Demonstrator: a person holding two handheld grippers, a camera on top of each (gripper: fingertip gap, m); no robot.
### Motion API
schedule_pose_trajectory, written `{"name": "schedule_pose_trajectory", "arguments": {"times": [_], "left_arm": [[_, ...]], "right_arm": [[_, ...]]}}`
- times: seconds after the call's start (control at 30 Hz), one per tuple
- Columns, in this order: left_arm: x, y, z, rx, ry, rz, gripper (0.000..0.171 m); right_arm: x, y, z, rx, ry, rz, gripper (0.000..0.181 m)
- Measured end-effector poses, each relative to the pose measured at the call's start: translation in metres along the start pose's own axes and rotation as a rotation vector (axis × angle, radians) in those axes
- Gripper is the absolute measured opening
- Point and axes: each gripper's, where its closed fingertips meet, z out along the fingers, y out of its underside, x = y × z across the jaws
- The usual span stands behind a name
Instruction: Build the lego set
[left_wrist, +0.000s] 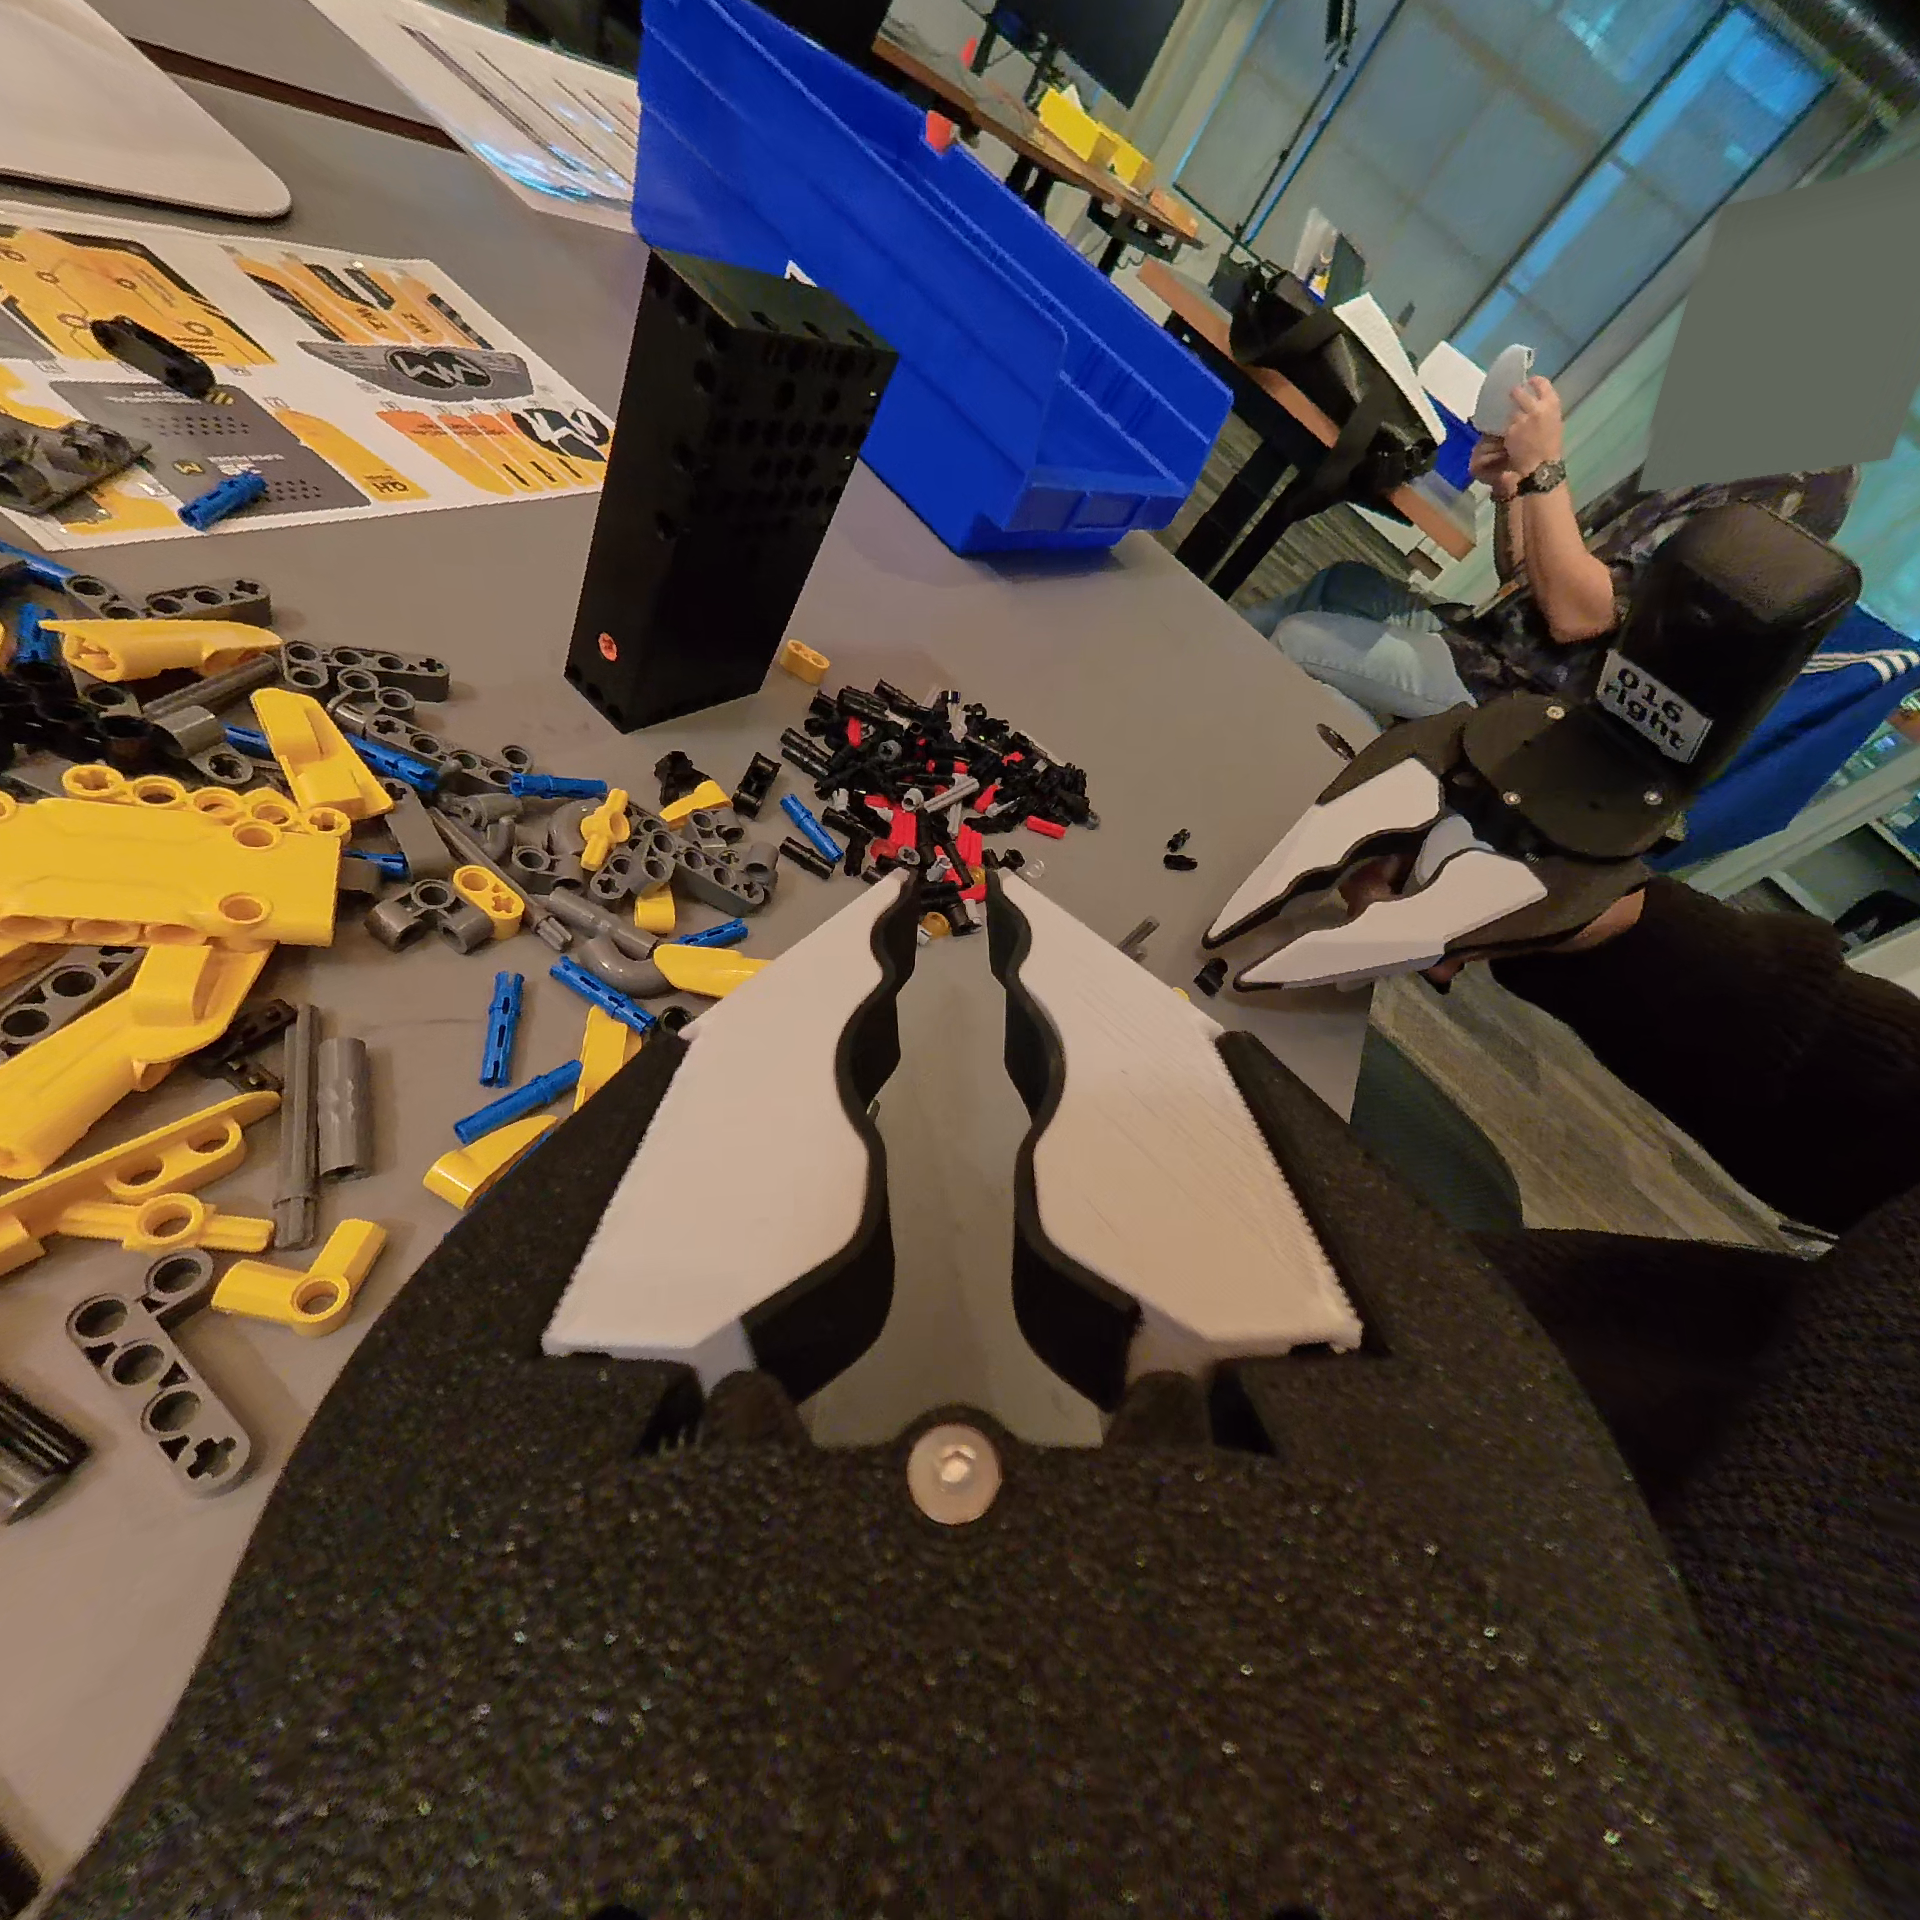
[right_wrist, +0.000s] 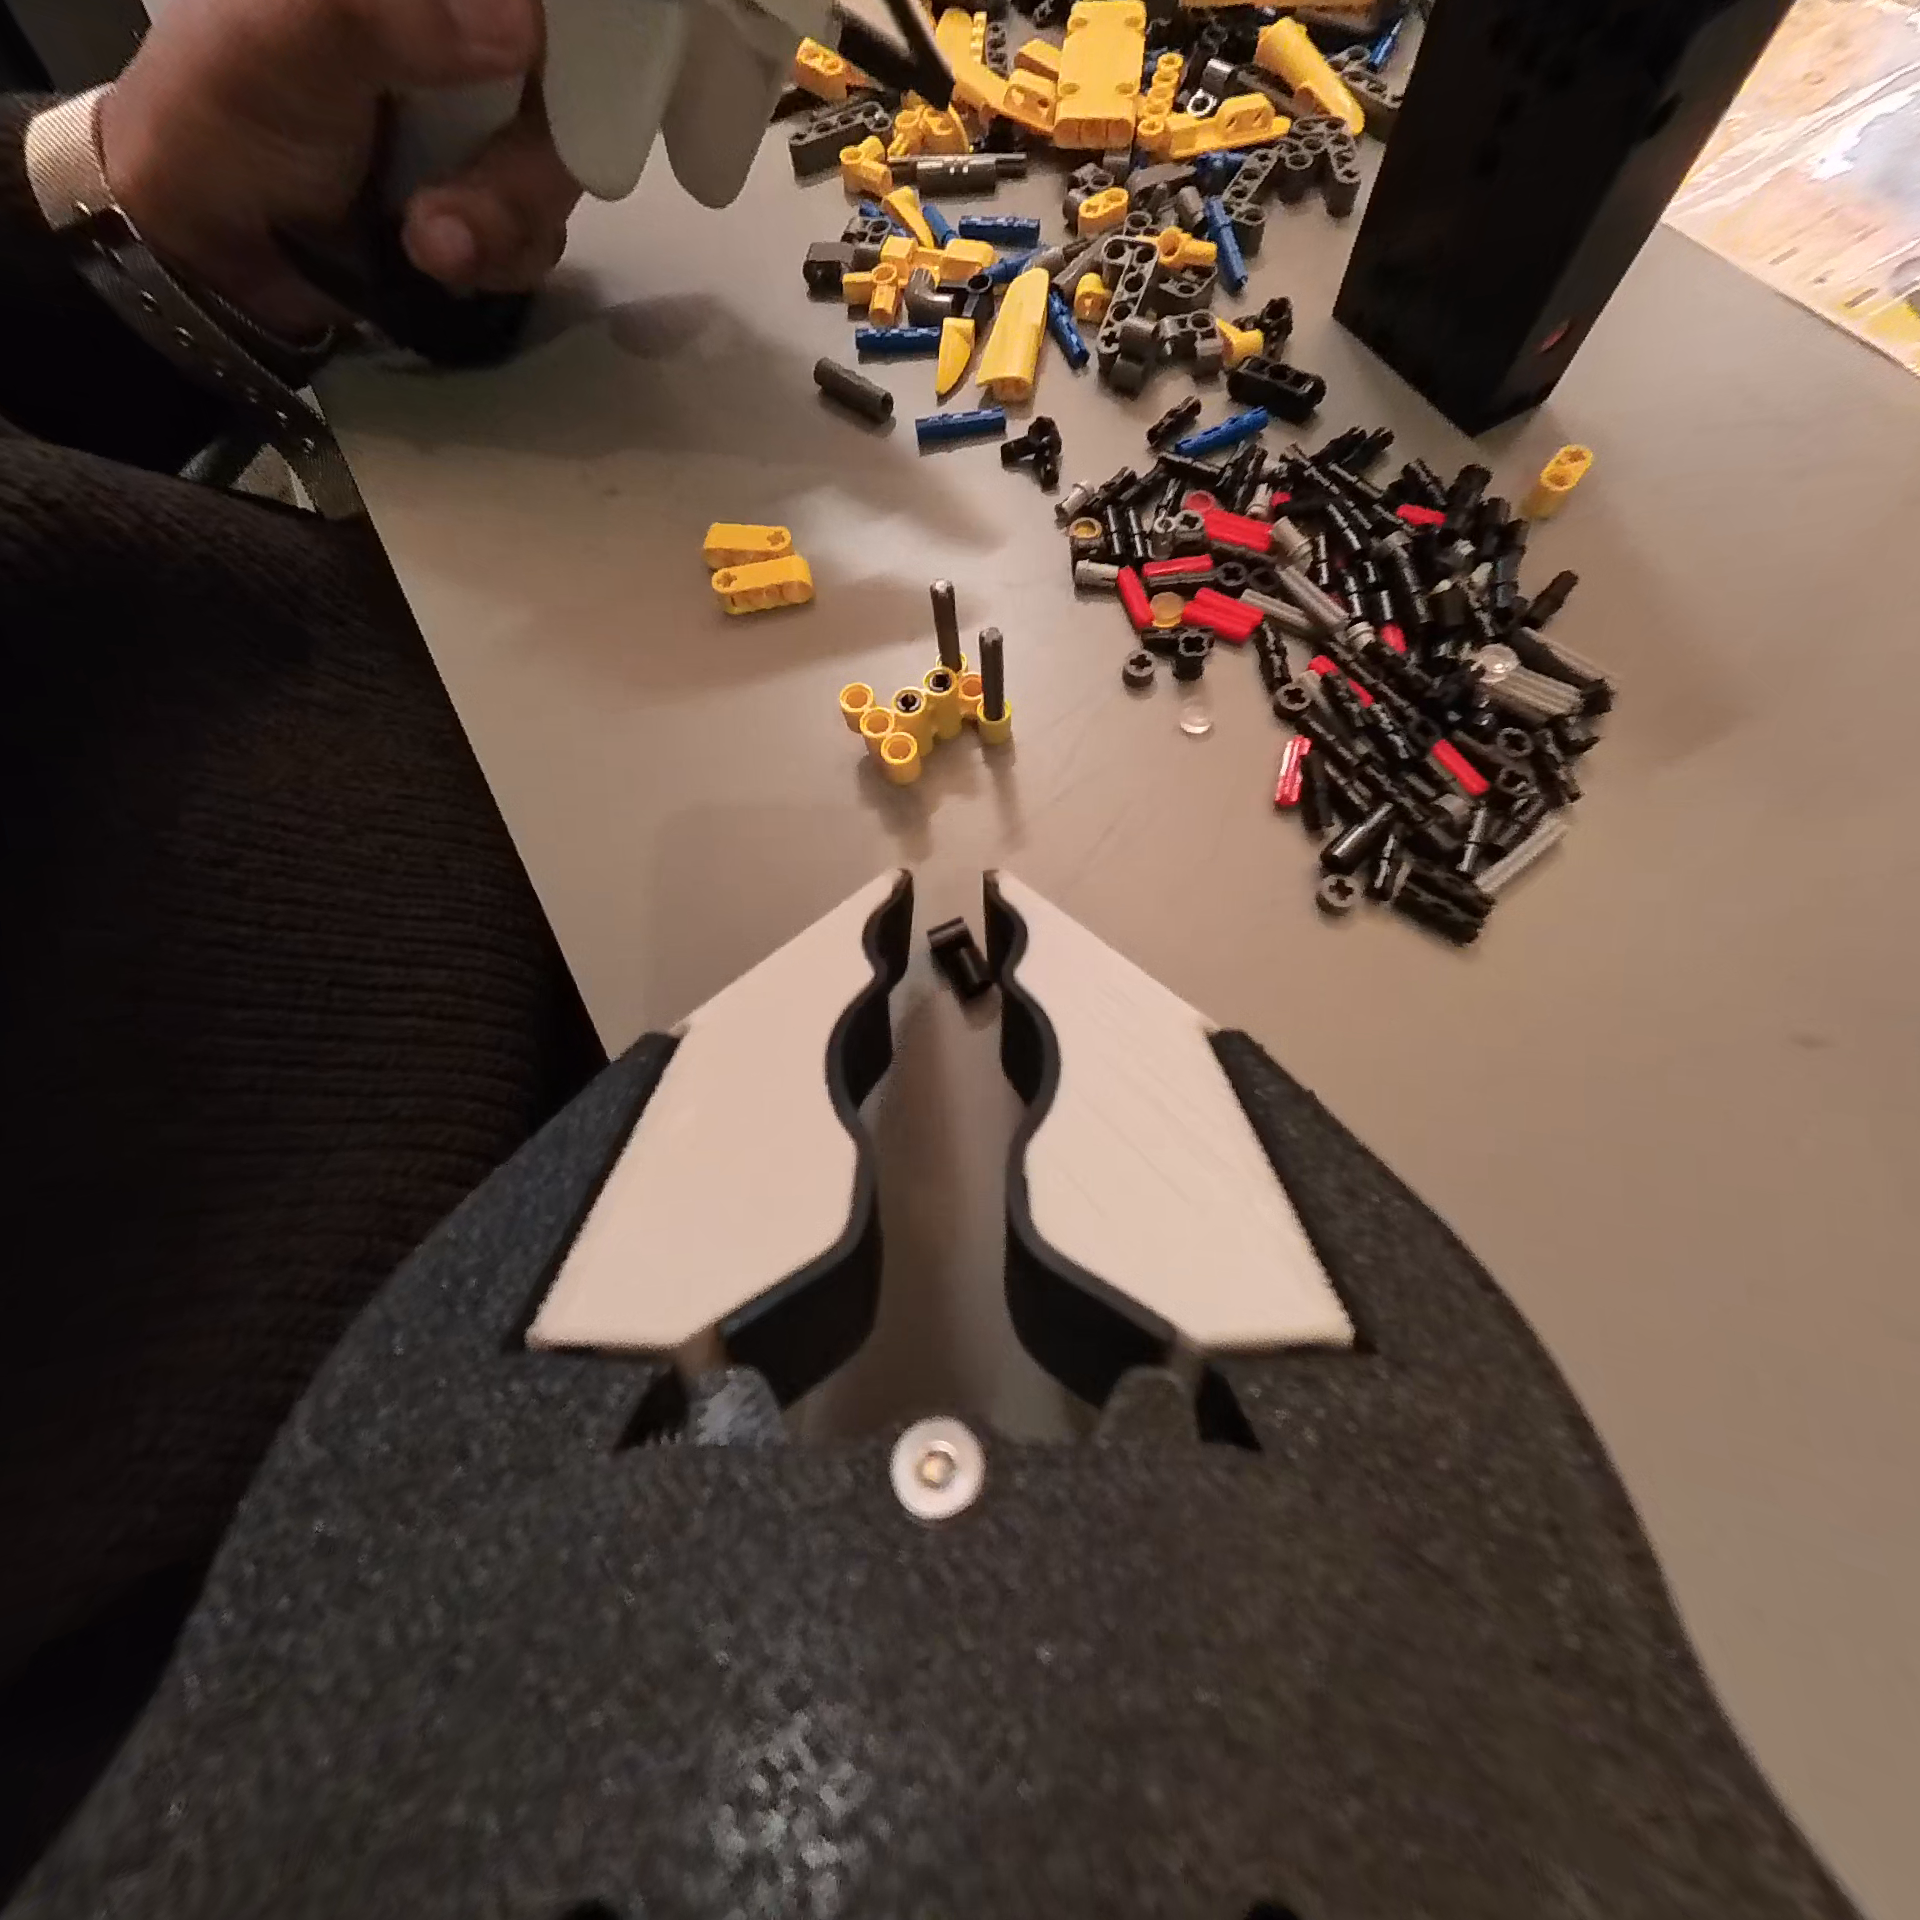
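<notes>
My left gripper is open by a narrow gap, with nothing between its fingers. It hovers over a pile of small black, red and grey pins. My right gripper is open by a similar gap near the table's front edge. A small black pin lies between its fingers, close against the right one. Just ahead of it stands a small yellow assembly with two dark upright axles. The right gripper also shows in the left wrist view. A hand holds the left gripper at the top left.
A tall black block with holes stands behind the pins. A blue bin lies beyond it. Loose yellow, grey and blue pieces cover the left of the grey table. A printed sheet lies far left. A person sits beyond the table. Across from one pair of fingers to the other is roughly 15 centimeters.
</notes>
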Motion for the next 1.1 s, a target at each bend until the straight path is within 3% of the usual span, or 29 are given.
{"name": "schedule_pose_trajectory", "arguments": {"times": [0.43,1.1], "left_arm": [[0.001,-0.001,-0.001,0.007,0.001,0.003,0.012],[0.0,-0.001,-0.001,0.006,0.001,-0.001,0.012]], "right_arm": [[0.005,0.017,-0.005,-0.042,-0.037,0.03,0.014],[0.006,0.019,-0.004,-0.06,-0.034,0.01,0.014]]}}
